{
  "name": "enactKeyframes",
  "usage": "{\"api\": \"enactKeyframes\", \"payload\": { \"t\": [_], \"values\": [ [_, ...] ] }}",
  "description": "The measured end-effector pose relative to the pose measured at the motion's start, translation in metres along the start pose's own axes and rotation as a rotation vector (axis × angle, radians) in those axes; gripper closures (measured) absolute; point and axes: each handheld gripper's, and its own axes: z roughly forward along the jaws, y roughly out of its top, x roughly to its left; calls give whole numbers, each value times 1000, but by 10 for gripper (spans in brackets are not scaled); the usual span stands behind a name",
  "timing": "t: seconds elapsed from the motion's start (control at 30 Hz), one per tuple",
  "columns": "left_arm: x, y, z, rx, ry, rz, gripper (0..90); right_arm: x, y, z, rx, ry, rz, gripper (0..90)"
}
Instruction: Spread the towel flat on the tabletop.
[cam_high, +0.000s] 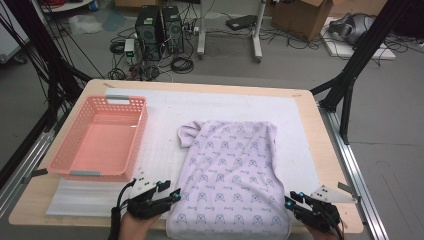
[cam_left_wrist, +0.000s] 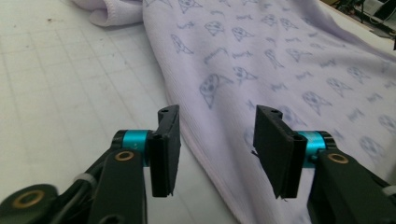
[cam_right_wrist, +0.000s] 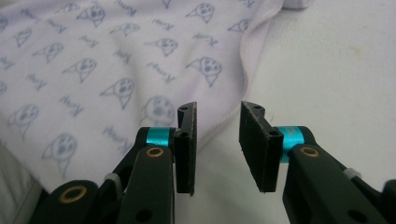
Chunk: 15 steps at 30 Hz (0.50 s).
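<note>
Counter (cam_high: 310, 125) carries a white mat (cam_high: 165, 107), a pink basket (cam_high: 100, 137) at left and a lilac printed garment (cam_high: 230, 175) spread flat; left hand-held gripper (cam_high: 167, 195) and right hand-held gripper (cam_high: 291, 201) flank its near hem, jaws spread, pinching nothing

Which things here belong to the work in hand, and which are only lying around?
Belonging to the work:
- lilac printed garment, lying flat
- left gripper, open at its left edge
- right gripper, open at its right edge

Lying around:
- pink basket, empty
- white mat
- cardboard box on the floor
</note>
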Motion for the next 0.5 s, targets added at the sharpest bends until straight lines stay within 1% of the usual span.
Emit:
{"api": "enactKeyframes", "payload": {
  "t": [0.03,0.1,0.17,0.2,0.23,0.27,0.3,0.33,0.37,0.4,0.43,0.47,0.5],
  "values": [
    [1,3,6,13,4,0,496,-2,3,3,1,5,6,668],
    [4,8,19,45,7,1,491,-4,8,10,6,2,-15,651],
    [4,10,30,61,16,-12,479,-4,14,19,20,-19,-30,602],
    [3,11,35,72,12,-14,479,-4,15,22,25,-25,-31,582],
    [1,11,39,92,19,-16,480,-4,16,25,32,-36,-37,566],
    [-2,12,40,91,36,-1,479,-4,17,29,45,-44,-34,564],
    [-4,11,40,93,38,13,492,-5,17,34,58,-52,-37,566],
    [-5,11,41,93,35,26,530,-5,16,37,69,-59,-37,584],
    [-8,9,41,98,43,59,628,-5,15,39,75,-58,-37,609],
    [-10,9,41,103,52,79,715,-5,14,38,59,-46,-26,680],
    [-11,9,40,105,48,82,776,-5,13,38,54,-37,-24,722],
    [-11,9,40,109,42,73,844,-4,12,38,51,-26,-20,812],
    [-12,8,38,108,40,67,851,-3,12,38,49,-7,-23,853]
  ]
}}
